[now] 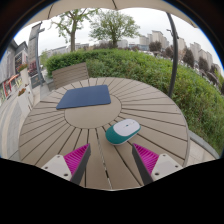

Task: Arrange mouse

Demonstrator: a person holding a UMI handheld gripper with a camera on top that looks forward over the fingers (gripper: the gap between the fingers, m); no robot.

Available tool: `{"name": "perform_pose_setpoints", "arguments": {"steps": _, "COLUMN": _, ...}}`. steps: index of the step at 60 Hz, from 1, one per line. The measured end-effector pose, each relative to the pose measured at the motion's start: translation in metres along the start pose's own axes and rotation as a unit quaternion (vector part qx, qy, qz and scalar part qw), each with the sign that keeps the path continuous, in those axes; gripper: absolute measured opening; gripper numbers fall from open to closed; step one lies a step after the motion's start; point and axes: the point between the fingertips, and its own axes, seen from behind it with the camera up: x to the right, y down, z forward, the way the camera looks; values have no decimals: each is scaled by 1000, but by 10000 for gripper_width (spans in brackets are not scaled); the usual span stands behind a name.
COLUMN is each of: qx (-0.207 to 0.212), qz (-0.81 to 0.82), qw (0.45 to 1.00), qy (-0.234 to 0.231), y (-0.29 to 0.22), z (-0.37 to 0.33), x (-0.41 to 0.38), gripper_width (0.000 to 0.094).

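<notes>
A teal and white computer mouse [123, 130] lies on the round wooden slatted table [60, 125], just ahead of my fingers and a little toward the right one. A dark blue mouse mat [84, 96] lies flat further back on the table, left of the mouse and apart from it. My gripper [112, 160] is open, with bare table slats between the two magenta pads [76, 158]. It holds nothing and does not touch the mouse.
The table's curved edge runs close on the right, with a green hedge [170, 75] beyond it. A wooden bench [68, 72] stands behind the table. Trees and buildings lie far off.
</notes>
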Motion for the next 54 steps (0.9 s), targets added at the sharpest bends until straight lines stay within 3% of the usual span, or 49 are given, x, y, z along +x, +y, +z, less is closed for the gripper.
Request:
{"name": "perform_pose_setpoints", "arguments": {"steps": 47, "qx": -6, "qz": -39, "qw": 998, "qy": -57, "y": -66, "z": 95, "x": -26, "gripper_width": 854}}
{"name": "perform_pose_setpoints", "arguments": {"steps": 54, "qx": -6, "qz": -56, "qw": 998, "qy": -42, "y": -66, "z": 97, "x": -19, "gripper_width": 732}}
